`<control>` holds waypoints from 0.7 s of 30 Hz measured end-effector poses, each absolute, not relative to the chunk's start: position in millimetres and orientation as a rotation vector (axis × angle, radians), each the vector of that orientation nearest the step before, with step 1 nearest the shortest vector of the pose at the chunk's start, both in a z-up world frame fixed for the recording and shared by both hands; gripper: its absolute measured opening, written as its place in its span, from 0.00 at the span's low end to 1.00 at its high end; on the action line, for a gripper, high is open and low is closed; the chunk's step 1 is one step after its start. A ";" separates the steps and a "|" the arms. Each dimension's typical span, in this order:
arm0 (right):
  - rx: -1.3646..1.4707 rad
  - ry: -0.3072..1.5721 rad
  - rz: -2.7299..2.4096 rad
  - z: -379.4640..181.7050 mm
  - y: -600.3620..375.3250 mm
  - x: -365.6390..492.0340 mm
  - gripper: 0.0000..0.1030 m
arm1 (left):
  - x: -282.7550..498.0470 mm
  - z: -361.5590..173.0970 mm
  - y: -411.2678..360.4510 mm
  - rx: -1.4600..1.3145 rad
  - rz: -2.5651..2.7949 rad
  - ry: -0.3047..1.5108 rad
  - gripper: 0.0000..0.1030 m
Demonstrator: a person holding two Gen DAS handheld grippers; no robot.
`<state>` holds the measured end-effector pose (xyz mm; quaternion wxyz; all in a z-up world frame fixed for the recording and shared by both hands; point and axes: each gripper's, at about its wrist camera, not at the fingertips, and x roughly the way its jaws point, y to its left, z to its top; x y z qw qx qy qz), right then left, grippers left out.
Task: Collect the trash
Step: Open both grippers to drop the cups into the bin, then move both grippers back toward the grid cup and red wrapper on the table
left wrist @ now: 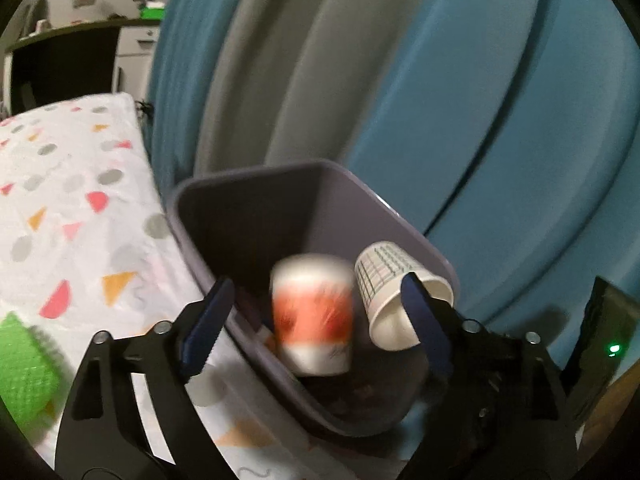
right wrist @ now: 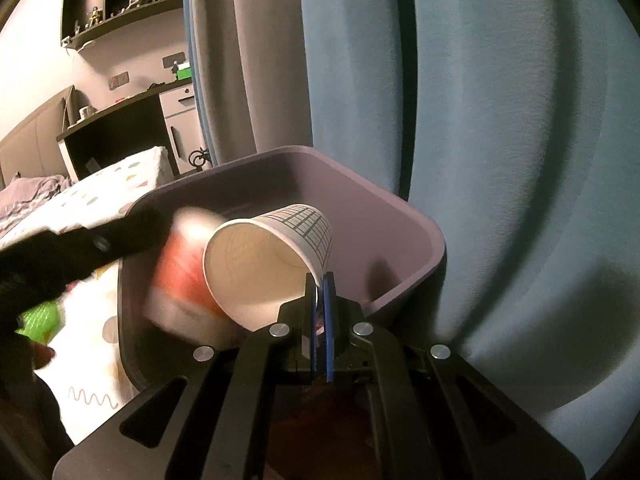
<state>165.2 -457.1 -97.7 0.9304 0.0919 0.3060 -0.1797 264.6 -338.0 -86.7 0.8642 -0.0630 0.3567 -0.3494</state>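
Observation:
A purple bin (left wrist: 384, 208) stands between the bed and the curtain; it also shows in the right wrist view (right wrist: 400, 216). My left gripper (left wrist: 316, 312) is open over the bin. A blurred orange and white cup (left wrist: 314, 314) is between its fingers, apart from both pads, over the bin's inside; it shows blurred in the right wrist view (right wrist: 176, 276). My right gripper (right wrist: 320, 284) is shut on the rim of a white paper cup with a grid print (right wrist: 272, 256), tilted over the bin. That cup also shows in the left wrist view (left wrist: 394, 296).
A bed with a patterned white cover (left wrist: 80, 220) lies left of the bin. A green object (left wrist: 24, 364) rests on it. Blue and grey curtains (right wrist: 500, 160) hang behind the bin. A desk and shelves (right wrist: 120, 112) stand at the back left.

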 end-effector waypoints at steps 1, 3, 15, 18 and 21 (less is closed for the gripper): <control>0.185 0.630 -0.367 -98.6 -456.4 166.2 0.04 | 262.9 -83.4 -330.8 -0.138 -0.707 0.735 0.85; 0.177 0.643 -0.362 -100.3 -453.3 169.9 0.04 | 257.9 -78.0 -316.4 -0.154 -0.676 0.715 0.85; 0.146 0.678 -0.339 -107.6 -434.5 191.5 0.39 | 205.8 -62.1 -185.5 -0.223 -0.363 0.614 0.94; 0.137 0.661 -0.348 -103.6 -429.6 190.0 0.45 | 193.8 -56.7 -158.8 -0.216 -0.301 0.583 0.94; 0.155 0.644 -0.352 -94.7 -424.7 183.3 0.48 | 186.5 -49.5 -139.6 -0.190 -0.250 0.550 0.94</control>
